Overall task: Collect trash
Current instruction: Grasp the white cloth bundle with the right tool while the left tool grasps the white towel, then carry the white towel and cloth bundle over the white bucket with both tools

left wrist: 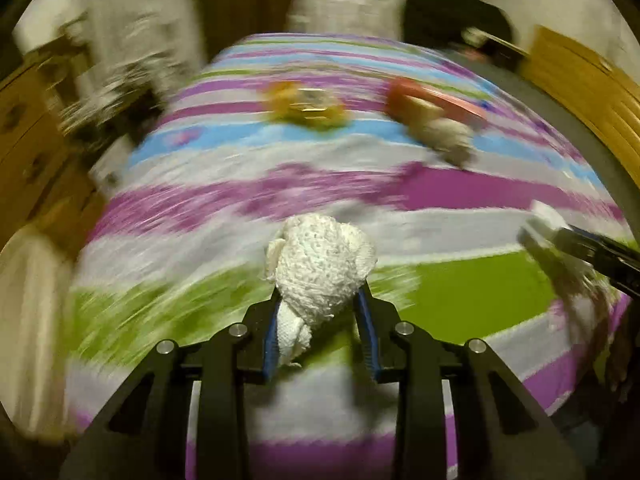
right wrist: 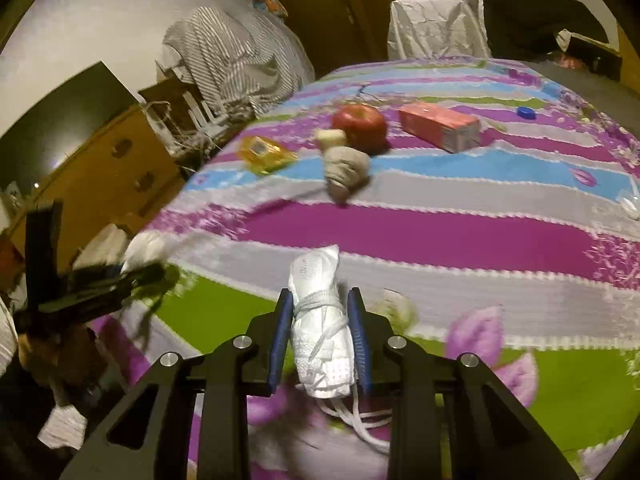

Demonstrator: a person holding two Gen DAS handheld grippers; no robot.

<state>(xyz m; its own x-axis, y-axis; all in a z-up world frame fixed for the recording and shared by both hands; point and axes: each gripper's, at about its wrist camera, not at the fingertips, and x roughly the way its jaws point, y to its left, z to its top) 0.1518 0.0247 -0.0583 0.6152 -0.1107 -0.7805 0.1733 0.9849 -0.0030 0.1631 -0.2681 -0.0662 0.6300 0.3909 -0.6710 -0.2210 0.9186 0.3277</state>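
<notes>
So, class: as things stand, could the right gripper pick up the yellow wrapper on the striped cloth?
Probably not yet. The right gripper is shut on a white folded mask, so its fingers are full. The way over the striped cloth to the yellow wrapper looks clear otherwise.

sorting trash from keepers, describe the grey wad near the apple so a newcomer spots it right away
On the striped bedspread, find the red apple in the far half. The grey wad lies just in front of it, on the near side of a pale stub. Unlike the yellow wrapper to its left and the red carton, it is dull grey-beige and crumpled.
</notes>
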